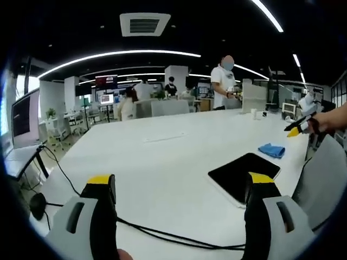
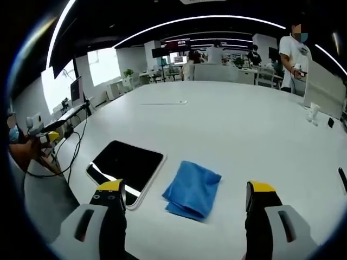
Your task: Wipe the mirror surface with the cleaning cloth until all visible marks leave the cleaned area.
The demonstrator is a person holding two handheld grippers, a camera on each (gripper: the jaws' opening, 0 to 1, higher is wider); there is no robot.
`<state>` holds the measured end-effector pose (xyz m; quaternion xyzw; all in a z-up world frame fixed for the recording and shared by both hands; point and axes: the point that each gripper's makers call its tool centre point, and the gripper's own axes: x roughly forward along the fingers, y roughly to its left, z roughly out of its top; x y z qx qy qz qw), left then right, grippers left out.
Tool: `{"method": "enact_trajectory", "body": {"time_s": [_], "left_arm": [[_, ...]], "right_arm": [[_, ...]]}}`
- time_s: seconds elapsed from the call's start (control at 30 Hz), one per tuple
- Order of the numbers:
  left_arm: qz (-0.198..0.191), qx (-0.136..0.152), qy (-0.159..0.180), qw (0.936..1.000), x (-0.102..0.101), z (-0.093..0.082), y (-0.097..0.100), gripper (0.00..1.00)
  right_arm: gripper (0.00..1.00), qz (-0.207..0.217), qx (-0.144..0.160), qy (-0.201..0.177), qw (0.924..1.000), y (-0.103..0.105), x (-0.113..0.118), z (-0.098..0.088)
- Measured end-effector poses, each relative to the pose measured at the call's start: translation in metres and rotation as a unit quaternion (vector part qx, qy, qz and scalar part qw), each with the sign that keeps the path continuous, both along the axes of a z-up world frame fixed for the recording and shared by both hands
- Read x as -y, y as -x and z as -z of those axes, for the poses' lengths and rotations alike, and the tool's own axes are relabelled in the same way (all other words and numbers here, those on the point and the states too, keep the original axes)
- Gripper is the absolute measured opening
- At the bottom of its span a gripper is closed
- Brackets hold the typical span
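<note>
The mirror is a dark flat panel in a thin white frame, lying on the white table. A crumpled blue cleaning cloth lies just beyond it. My left gripper hovers open over the table, short of the mirror, with nothing between its jaws. In the right gripper view the cloth lies right of the mirror, close in front of my open right gripper, which is held above it without touching. The mirror reflects a bright strip at its near corner. Any marks on it are too faint to tell.
A black cable runs across the table's near edge. A monitor stands at the left. The right gripper shows in a hand. Small white items sit far right. A person stands beyond the table.
</note>
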<state>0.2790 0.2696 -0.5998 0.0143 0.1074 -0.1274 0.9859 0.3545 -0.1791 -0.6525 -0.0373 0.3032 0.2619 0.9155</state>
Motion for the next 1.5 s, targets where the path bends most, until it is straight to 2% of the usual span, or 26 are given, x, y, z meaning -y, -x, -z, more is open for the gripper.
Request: {"method": "enact_trajectory", "body": {"time_s": [0.23, 0.33, 0.5, 0.73, 0.77, 0.87, 1.03, 1.07, 1.23, 1.37, 1.5], "left_arm": [[0.004, -0.006, 0.013, 0.9999, 0.003, 0.003, 0.001, 0.99], [0.01, 0.009, 0.014, 0.9998, 0.007, -0.002, 0.002, 0.98], [0.015, 0.001, 0.02, 0.9997, 0.01, 0.002, 0.003, 0.99], [0.018, -0.016, 0.02, 0.9995, 0.012, 0.009, 0.007, 0.99], [0.006, -0.024, 0.011, 0.9996, 0.008, 0.012, 0.007, 0.99], [0.008, -0.036, 0.019, 0.9991, 0.011, 0.015, 0.009, 0.99], [0.014, -0.044, 0.014, 0.9988, 0.014, 0.017, 0.01, 0.99], [0.014, -0.047, 0.018, 0.9986, 0.015, 0.018, 0.011, 0.99], [0.011, -0.053, 0.021, 0.9983, 0.014, 0.022, 0.01, 0.99], [0.011, -0.05, 0.021, 0.9985, 0.014, 0.021, 0.009, 0.98], [0.01, -0.052, 0.023, 0.9983, 0.015, 0.023, 0.008, 0.97]], "right_arm": [[0.88, 0.003, -0.005, 0.016, 0.9999, -0.001, 0.0, 0.002], [0.83, 0.003, -0.01, 0.019, 0.9998, -0.006, -0.003, 0.003], [0.7, 0.004, -0.033, 0.025, 0.9991, -0.016, -0.006, 0.01], [0.53, 0.006, -0.091, 0.063, 0.9939, -0.03, -0.01, 0.043], [0.49, 0.003, -0.099, 0.069, 0.9927, -0.032, -0.011, 0.051], [0.42, 0.0, -0.112, 0.077, 0.9907, -0.038, -0.014, 0.065], [0.33, 0.028, -0.16, 0.114, 0.9802, -0.038, -0.001, 0.09], [0.3, 0.027, -0.161, 0.118, 0.9795, -0.039, -0.002, 0.093], [0.23, 0.04, -0.156, 0.133, 0.9779, -0.043, -0.001, 0.09], [0.07, 0.035, -0.161, 0.143, 0.9758, -0.043, -0.004, 0.092], [0.04, 0.041, -0.173, 0.15, 0.9726, -0.044, -0.006, 0.093]]}}
